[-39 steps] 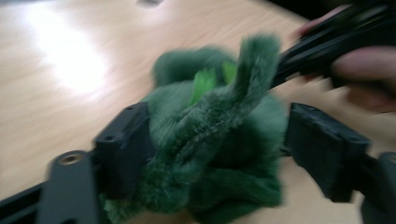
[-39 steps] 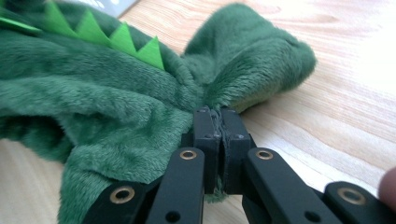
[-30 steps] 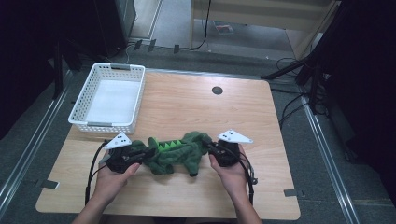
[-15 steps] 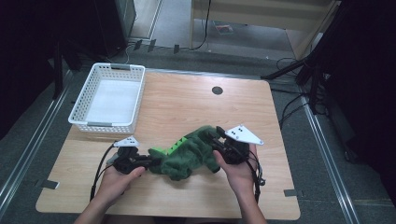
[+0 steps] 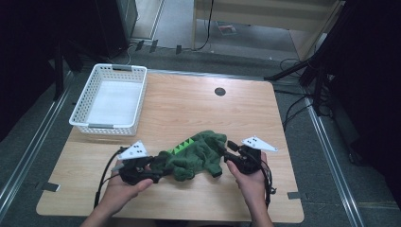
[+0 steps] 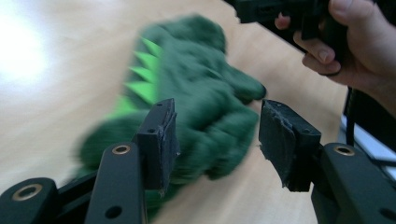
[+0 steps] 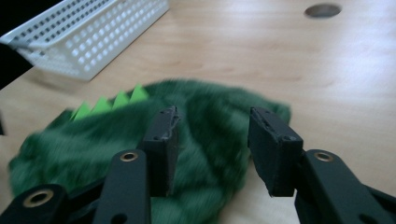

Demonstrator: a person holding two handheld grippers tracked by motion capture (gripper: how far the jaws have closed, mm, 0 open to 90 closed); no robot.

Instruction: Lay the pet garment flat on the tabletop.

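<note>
The green plush dinosaur (image 5: pixel 194 156) lies crumpled on the near part of the wooden table (image 5: pixel 189 104), between the two grippers. The left gripper (image 5: pixel 158 174) sits at its left end and the right gripper (image 5: pixel 226 152) at its right end; both pairs of jaws have just been opening and now stand apart, pads off the plush. A white basket (image 5: pixel 109 100) stands well apart at the table's far left.

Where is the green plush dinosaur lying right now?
In the high view the green plush dinosaur lies on the table's near half, between the left gripper and right gripper, nearer than the white basket.
</note>
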